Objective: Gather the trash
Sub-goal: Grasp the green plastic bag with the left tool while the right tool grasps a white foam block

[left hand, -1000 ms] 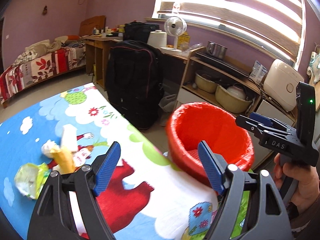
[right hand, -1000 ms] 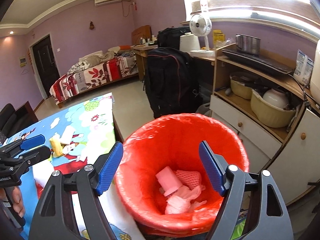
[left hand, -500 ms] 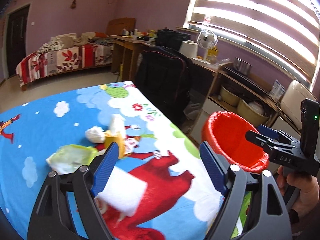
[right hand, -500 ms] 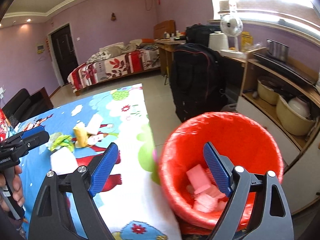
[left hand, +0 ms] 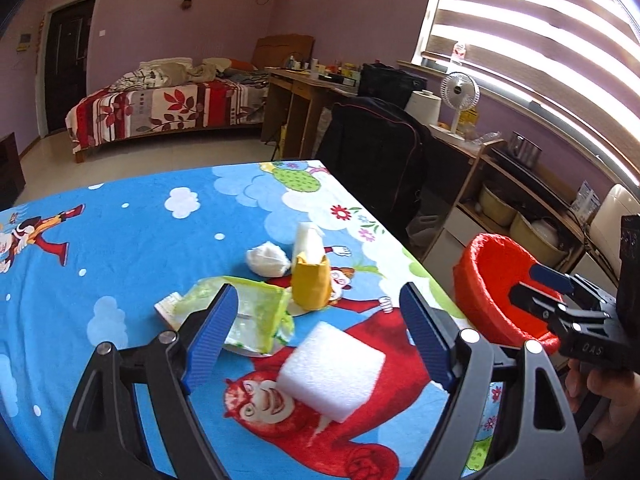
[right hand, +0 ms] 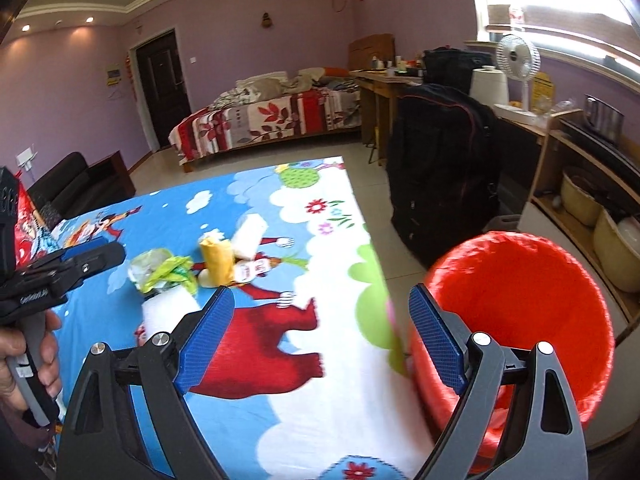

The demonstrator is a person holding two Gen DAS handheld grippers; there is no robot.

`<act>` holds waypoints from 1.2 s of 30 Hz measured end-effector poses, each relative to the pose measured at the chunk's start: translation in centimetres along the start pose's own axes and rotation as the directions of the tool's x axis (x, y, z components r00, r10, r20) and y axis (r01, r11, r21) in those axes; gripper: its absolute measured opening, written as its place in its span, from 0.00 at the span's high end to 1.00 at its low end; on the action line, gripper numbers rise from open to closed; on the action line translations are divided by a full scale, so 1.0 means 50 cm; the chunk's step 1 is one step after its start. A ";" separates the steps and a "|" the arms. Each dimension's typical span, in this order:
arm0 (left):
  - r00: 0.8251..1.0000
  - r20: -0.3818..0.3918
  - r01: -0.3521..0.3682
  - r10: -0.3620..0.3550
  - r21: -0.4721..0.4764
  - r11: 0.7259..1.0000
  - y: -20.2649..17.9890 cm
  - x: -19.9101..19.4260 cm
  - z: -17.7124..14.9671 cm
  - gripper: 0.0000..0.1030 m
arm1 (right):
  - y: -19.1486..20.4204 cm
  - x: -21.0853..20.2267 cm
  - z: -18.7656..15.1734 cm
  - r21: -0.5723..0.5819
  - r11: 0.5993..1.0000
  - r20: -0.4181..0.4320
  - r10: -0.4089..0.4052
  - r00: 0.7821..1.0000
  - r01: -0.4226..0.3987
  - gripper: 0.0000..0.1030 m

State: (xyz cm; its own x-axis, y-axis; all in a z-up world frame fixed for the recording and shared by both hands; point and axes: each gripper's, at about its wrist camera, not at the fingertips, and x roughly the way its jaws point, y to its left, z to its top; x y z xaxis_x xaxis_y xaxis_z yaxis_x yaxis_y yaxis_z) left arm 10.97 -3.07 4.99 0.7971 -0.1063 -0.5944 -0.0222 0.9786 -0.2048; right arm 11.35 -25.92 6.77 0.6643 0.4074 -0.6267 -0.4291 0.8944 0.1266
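Observation:
Trash lies on the cartoon tablecloth (left hand: 120,240): a white foam block (left hand: 332,376), a crumpled green-and-white wrapper (left hand: 248,312), a yellow carton (left hand: 311,284), a white paper wad (left hand: 267,259) and a white foam piece (left hand: 307,240). My left gripper (left hand: 320,332) is open and empty, just above the foam block. My right gripper (right hand: 320,340) is open and empty, over the table's right edge beside the red bin (right hand: 520,320). The right gripper also shows in the left wrist view (left hand: 548,284), in front of the bin (left hand: 492,280). The trash pile also shows in the right wrist view (right hand: 188,268).
A black backpack (right hand: 440,184) stands on the floor past the table. A wooden shelf with pots (right hand: 592,200) is behind the bin. A desk (left hand: 304,96), a fan (left hand: 460,92) and a bed (left hand: 160,108) are farther back.
Both grippers have swung left, away from the bin and toward the table. The left gripper now hangs over the foam block; the bin has slid to the right of both views.

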 end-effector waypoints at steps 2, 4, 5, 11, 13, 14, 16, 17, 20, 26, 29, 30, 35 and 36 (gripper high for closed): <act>1.000 0.000 -0.011 0.011 -0.014 1.000 0.014 -0.002 0.002 0.22 | 0.020 0.008 0.000 -0.014 1.000 -0.006 0.013 1.000 -0.013 0.19; 1.000 -0.002 -0.021 0.021 -0.023 1.000 0.027 -0.003 0.002 0.22 | 0.039 0.016 -0.002 -0.020 0.999 -0.011 0.027 1.000 -0.028 0.19; 1.000 -0.002 -0.028 0.028 -0.026 0.999 0.033 -0.003 0.001 0.22 | 0.047 0.019 -0.004 -0.024 0.999 -0.013 0.035 0.999 -0.035 0.18; 0.999 -0.007 -0.046 0.046 -0.053 0.998 0.064 -0.006 -0.002 0.22 | 0.104 0.049 -0.020 -0.057 0.995 -0.047 0.079 0.996 -0.082 0.18; 0.999 -0.007 -0.051 0.050 -0.058 0.997 0.070 -0.007 -0.003 0.22 | 0.123 0.060 -0.026 -0.064 0.993 -0.064 0.099 0.993 -0.103 0.18; 0.999 -0.007 -0.053 0.053 -0.061 0.997 0.074 -0.008 -0.003 0.22 | 0.133 0.065 -0.030 -0.068 0.991 -0.072 0.106 0.992 -0.111 0.18; 0.998 -0.007 -0.057 0.056 -0.063 0.996 0.077 -0.008 -0.004 0.22 | 0.148 0.074 -0.033 -0.077 0.989 -0.082 0.120 0.989 -0.126 0.18; 0.998 -0.008 -0.059 0.059 -0.065 0.996 0.079 -0.008 -0.004 0.22 | 0.157 0.078 -0.035 -0.082 0.988 -0.087 0.127 0.988 -0.134 0.18; 0.998 -0.011 -0.063 0.063 -0.073 0.995 0.086 -0.007 -0.006 0.22 | 0.177 0.091 -0.042 -0.096 0.984 -0.105 0.139 0.985 -0.149 0.18; 0.997 -0.014 -0.076 0.075 -0.088 0.993 0.103 -0.005 -0.008 0.22 | 0.210 0.123 -0.050 -0.118 0.978 -0.136 0.157 0.978 -0.174 0.18; 0.996 -0.016 -0.086 0.085 -0.095 0.992 0.111 -0.006 -0.009 0.22 | 0.226 0.137 -0.054 -0.128 0.974 -0.151 0.169 0.974 -0.189 0.18; 0.996 -0.016 -0.090 0.089 -0.097 0.991 0.114 -0.006 -0.009 0.22 | 0.232 0.143 -0.055 -0.132 0.972 -0.156 0.174 0.972 -0.195 0.18; 0.994 -0.024 -0.106 0.104 -0.112 0.988 0.131 -0.004 -0.012 0.22 | 0.251 0.171 -0.065 -0.156 0.967 -0.182 0.174 0.968 -0.203 0.18; 0.994 -0.027 -0.108 0.106 -0.115 0.987 0.134 -0.003 -0.014 0.22 | 0.252 0.175 -0.067 -0.160 0.966 -0.186 0.171 0.968 -0.201 0.18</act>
State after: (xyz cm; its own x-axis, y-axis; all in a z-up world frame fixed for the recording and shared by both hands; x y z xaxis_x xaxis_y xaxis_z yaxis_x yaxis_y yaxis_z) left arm 10.29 3.39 3.13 0.7736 -0.0067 -0.6337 -0.1776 0.9576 -0.2269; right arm 9.70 -11.68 0.28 0.4555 0.5124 -0.7280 -0.6464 0.7526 0.1252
